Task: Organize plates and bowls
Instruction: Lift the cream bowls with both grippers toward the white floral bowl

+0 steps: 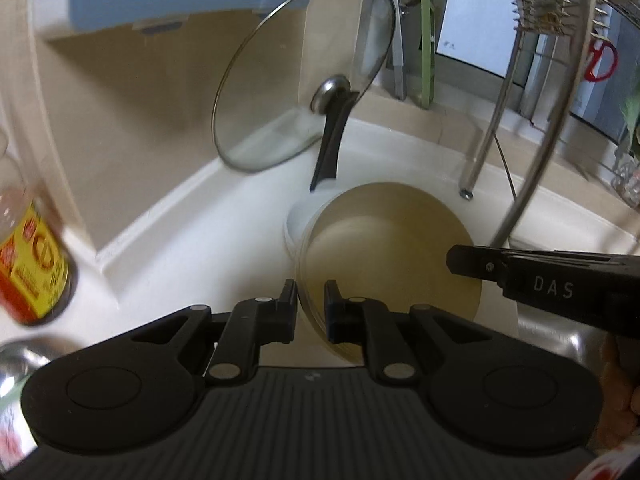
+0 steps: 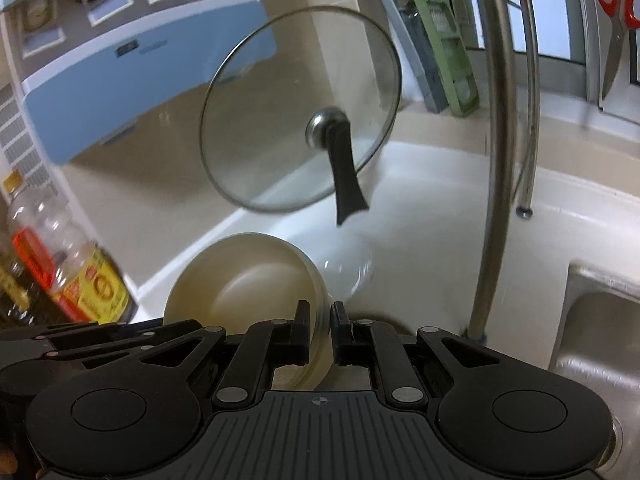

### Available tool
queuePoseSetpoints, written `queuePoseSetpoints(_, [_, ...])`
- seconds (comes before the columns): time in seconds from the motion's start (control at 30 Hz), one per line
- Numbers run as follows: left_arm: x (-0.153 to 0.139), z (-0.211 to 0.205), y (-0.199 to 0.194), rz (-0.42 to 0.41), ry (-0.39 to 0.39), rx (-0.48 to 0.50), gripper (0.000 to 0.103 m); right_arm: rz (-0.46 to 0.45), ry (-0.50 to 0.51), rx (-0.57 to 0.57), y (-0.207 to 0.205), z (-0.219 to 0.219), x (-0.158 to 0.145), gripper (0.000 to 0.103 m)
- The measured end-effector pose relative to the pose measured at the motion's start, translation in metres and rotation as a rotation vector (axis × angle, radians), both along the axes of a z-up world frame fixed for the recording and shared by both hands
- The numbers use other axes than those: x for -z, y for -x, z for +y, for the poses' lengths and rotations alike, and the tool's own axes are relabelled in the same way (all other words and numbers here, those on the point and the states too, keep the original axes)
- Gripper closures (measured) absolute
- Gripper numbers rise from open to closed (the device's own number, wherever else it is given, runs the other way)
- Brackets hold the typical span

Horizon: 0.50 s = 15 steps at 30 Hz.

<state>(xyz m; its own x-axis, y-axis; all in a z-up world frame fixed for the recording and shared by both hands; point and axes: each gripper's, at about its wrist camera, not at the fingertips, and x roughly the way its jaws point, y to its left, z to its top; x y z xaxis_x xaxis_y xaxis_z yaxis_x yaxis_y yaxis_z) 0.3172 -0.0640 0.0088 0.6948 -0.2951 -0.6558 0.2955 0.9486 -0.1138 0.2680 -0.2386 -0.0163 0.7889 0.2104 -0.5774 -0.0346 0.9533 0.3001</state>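
A cream bowl (image 1: 384,248) with a white outside is held tilted on its side above the white counter. My left gripper (image 1: 311,296) is shut on its left rim. My right gripper (image 2: 320,316) is shut on the opposite rim of the same bowl (image 2: 248,284). The right gripper's black finger also shows in the left wrist view (image 1: 540,276), at the bowl's right edge. A second white bowl (image 2: 352,264) seems to lie behind it on the counter.
A glass pot lid (image 1: 300,80) with a black handle leans against the wall behind. A sauce bottle (image 1: 36,268) stands at the left. Steel rack legs (image 2: 496,160) rise at the right, beside a steel sink (image 2: 596,340). A blue appliance (image 2: 132,80) hangs at the back left.
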Motion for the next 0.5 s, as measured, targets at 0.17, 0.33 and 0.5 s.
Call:
queuePoseSetpoints(0.17, [-0.003, -0.003, -0.032, -0.006, 0.016, 0.008, 0.091, -0.009, -0.004, 0.040, -0.027, 0.000, -0.004, 0.092])
queuePoseSetpoints(0.33, [0.001, -0.010, -0.061, 0.005, 0.019, 0.023, 0.091, -0.005, -0.008, 0.075, -0.052, -0.004, -0.003, 0.092])
queuePoseSetpoints(0.5, [0.010, -0.015, -0.086, 0.042, 0.032, 0.035, 0.091, 0.026, -0.009, 0.099, -0.075, -0.007, 0.004, 0.092])
